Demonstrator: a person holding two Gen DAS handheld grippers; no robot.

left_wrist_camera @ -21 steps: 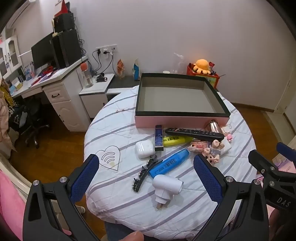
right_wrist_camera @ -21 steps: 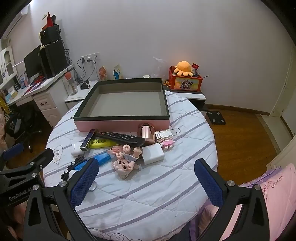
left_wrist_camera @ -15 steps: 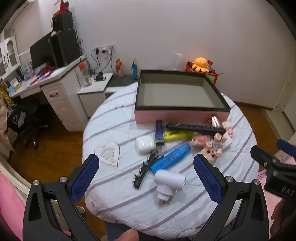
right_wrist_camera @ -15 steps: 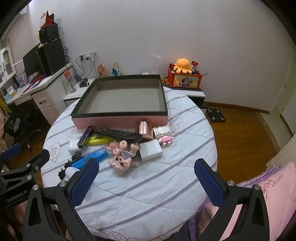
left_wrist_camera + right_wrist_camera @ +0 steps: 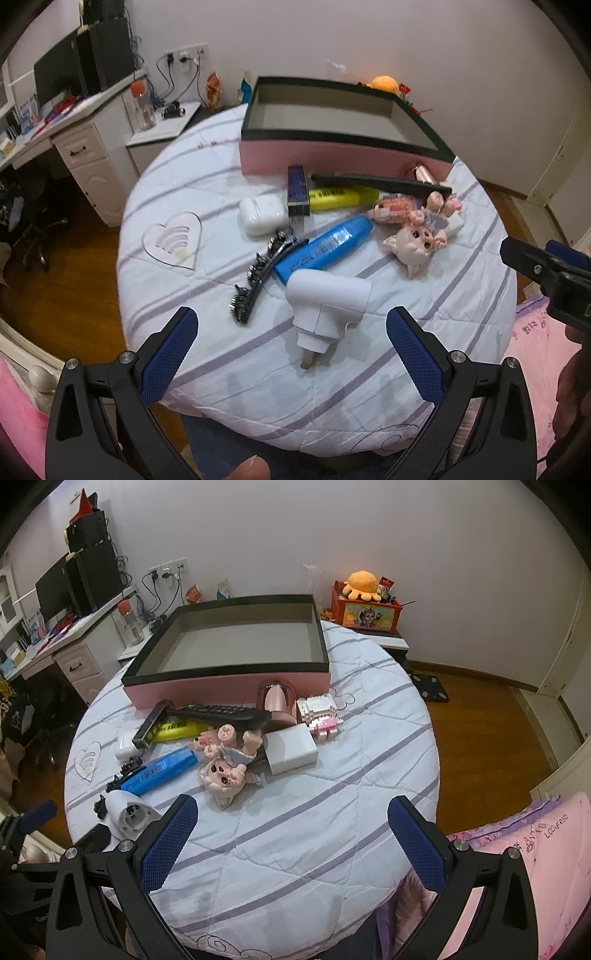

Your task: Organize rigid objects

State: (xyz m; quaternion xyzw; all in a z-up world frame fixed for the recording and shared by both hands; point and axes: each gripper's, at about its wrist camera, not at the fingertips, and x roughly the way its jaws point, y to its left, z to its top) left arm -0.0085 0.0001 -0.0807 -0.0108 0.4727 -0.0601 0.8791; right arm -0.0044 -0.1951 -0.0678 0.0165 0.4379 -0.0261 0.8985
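- Clutter sits bunched on the round worktop (image 5: pixel 221 369) just in front of the empty pink tray (image 5: pixel 229 692), probably staged for sorting into it.
- Your left claw (image 5: pixel 291 354) gapes wide, holding nothing, framing the white plug adapter (image 5: pixel 327 301), a smooth L-shaped block.
- Your right claw (image 5: pixel 293 836) is equally spread, empty.

the left gripper (image 5: pixel 291 336) hangs with jaws spread wide, holding nothing. the right gripper (image 5: pixel 293 818) is likewise agape and empty, visible at three o'clock in the left view.
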